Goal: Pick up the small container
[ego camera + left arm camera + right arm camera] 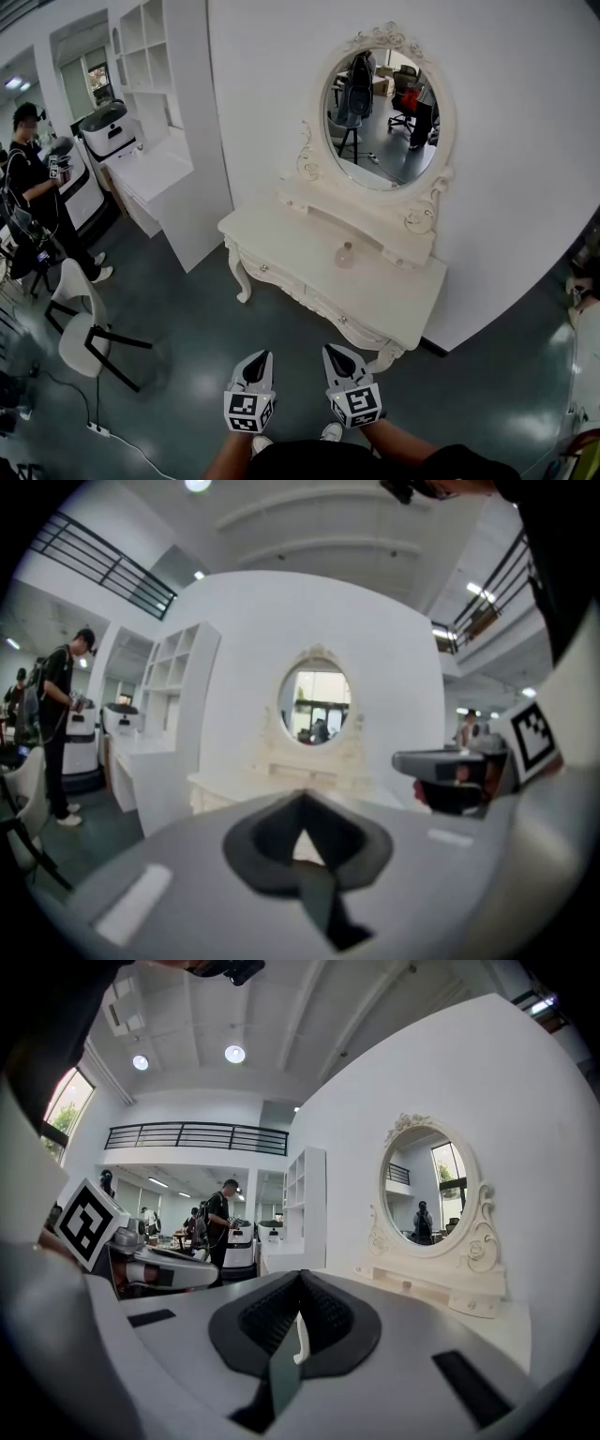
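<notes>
The small container (346, 254), a pale rounded jar, stands on top of the white dressing table (281, 234), just below the oval mirror (384, 117). Both grippers hang low over the dark floor, well short of the table and apart from the jar. My left gripper (263, 355) has its jaws shut with nothing between them, and my right gripper (335, 351) beside it is also shut and empty. In the left gripper view the left gripper (302, 799) points at the table and mirror (315, 703). The right gripper (300, 1277) in its own view faces the mirror (429, 1192) from the side.
A white chair (77, 323) stands on the floor at the left, with a cable (122, 441) running near it. A person (33, 178) stands at far left by a white machine (105, 131). A white shelf unit with a counter (155, 169) juts out left of the table.
</notes>
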A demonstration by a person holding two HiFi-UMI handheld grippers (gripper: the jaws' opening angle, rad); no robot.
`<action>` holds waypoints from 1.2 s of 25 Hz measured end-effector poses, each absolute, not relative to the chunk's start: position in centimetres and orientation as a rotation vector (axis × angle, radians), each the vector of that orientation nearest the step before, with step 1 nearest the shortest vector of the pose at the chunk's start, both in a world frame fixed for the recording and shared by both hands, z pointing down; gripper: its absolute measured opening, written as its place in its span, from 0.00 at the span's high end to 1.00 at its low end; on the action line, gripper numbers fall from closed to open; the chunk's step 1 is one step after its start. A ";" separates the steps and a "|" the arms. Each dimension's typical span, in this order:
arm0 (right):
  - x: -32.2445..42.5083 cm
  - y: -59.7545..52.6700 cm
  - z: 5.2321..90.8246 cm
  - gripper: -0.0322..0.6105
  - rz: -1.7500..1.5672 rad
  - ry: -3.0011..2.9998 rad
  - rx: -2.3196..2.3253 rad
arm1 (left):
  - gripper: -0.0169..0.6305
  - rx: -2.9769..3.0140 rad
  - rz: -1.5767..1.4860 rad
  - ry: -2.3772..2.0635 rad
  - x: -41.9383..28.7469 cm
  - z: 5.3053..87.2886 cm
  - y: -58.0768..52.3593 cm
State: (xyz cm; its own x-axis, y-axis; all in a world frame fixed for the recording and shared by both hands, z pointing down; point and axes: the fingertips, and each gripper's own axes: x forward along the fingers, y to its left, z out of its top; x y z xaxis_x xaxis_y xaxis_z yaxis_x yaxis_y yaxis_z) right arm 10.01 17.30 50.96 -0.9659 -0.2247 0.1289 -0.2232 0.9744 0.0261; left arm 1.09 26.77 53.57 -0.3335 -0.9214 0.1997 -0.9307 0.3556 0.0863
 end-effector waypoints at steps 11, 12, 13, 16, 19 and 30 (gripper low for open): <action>13.0 12.7 50.6 0.94 -0.007 -2.998 0.359 | 0.96 1.645 0.099 -2.420 3.1 52.7 23.1; 13.5 12.1 50.6 0.94 -0.003 -2.997 0.368 | 0.96 1.647 0.102 -2.423 3.4 52.6 22.7; 13.9 11.5 50.7 0.94 0.001 -2.997 0.376 | 0.96 1.649 0.108 -2.426 3.7 52.4 22.3; 15.0 10.2 50.9 0.94 0.013 -3.000 0.378 | 0.96 1.645 0.122 -2.436 4.5 52.1 21.4; 15.6 9.6 50.9 0.94 0.019 -3.005 0.357 | 0.96 1.630 0.130 -2.450 5.0 52.0 20.7; 13.0 7.7 50.7 0.94 0.032 -3.029 0.377 | 0.96 1.697 0.133 -2.426 3.7 51.7 17.7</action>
State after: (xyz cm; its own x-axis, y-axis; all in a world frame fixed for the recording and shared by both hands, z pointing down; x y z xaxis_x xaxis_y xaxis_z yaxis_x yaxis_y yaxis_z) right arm 12.99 7.68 50.72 -0.9656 -0.2438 0.0906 -0.2457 0.9693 -0.0100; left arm 3.75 17.69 51.65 -0.3338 -0.9220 0.1961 -0.9380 0.3456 0.0284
